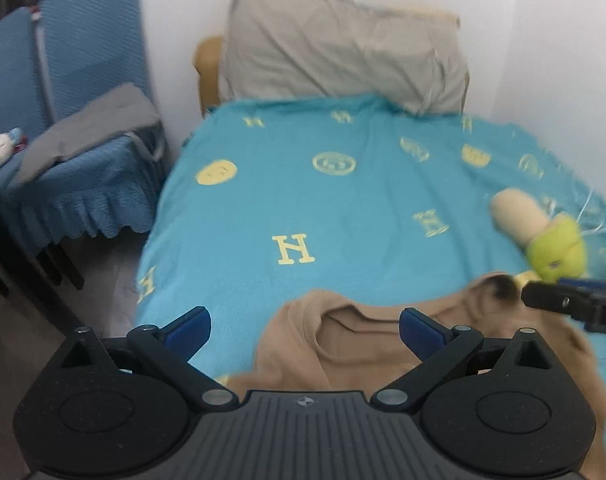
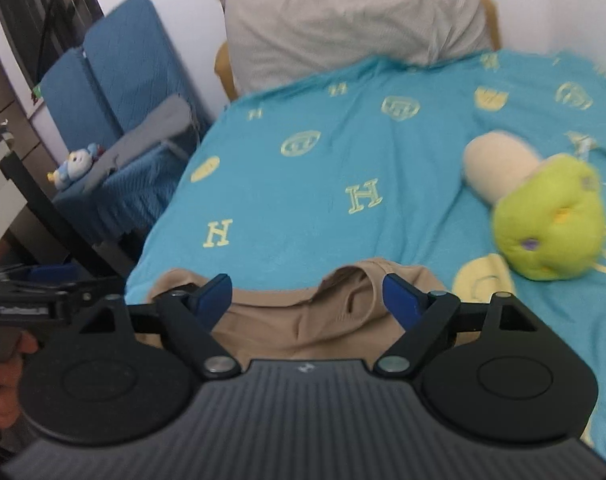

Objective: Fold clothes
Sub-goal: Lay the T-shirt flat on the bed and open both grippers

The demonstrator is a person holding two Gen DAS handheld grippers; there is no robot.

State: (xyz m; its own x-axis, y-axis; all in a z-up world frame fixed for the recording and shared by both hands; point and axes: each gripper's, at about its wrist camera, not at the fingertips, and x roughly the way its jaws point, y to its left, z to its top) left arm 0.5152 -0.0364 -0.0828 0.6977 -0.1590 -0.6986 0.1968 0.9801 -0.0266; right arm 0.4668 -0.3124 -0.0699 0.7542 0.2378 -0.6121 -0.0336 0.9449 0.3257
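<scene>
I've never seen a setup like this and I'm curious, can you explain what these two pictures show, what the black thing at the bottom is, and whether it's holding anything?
A person holds a hand-operated gripper in each hand; each carries a wide-angle camera looking forward along its two blue-tipped fingers. One picture comes from the left gripper, the other from the right gripper. The black shape at the bottom is the gripper's own body. Both look down at a bed with a turquoise blanket. On it lie a tan garment, a green and cream plush toy and a grey pillow. Both grippers stand open over the garment's edge; neither holds anything.
</scene>
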